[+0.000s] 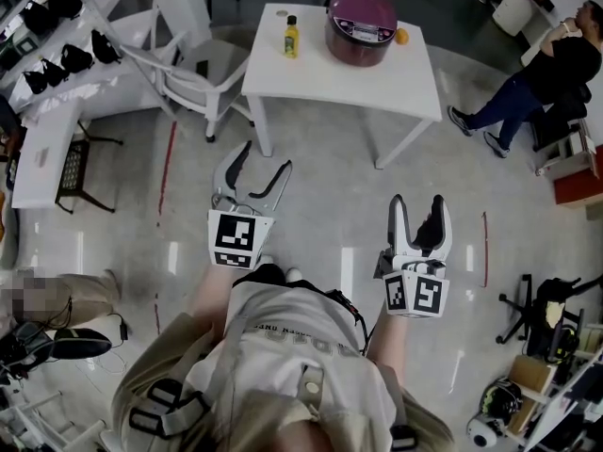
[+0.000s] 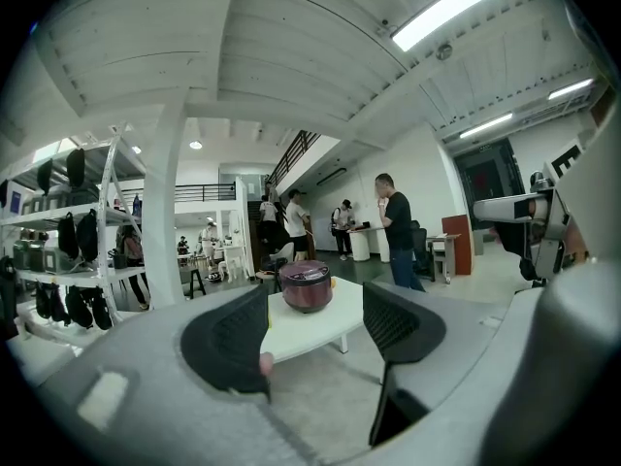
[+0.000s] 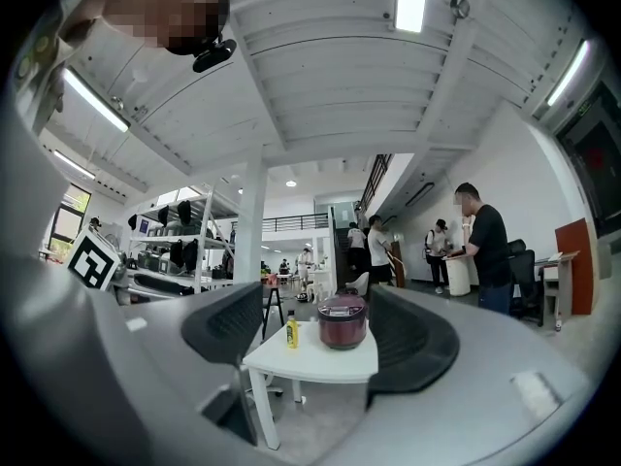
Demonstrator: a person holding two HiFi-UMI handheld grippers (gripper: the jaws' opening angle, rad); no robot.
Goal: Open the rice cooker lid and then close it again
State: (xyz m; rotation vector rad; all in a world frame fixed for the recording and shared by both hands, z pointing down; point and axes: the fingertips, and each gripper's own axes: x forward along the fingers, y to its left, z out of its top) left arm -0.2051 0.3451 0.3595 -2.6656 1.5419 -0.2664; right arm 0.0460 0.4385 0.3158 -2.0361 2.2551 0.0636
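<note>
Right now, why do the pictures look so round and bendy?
Left and right gripper views: fisheye lens curves the ceiling and pillars, black corners, close jaws soft. Head view: straighter, pale glare streaks on the shiny floor.

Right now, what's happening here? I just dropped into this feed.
A person holds a gripper in each hand, standing back from the white table. The left gripper and right gripper are both open and empty. The rice cooker sits on the table with its lid down, a yellow bottle beside it. Neither gripper has reached it, so the opening has not begun.
</note>
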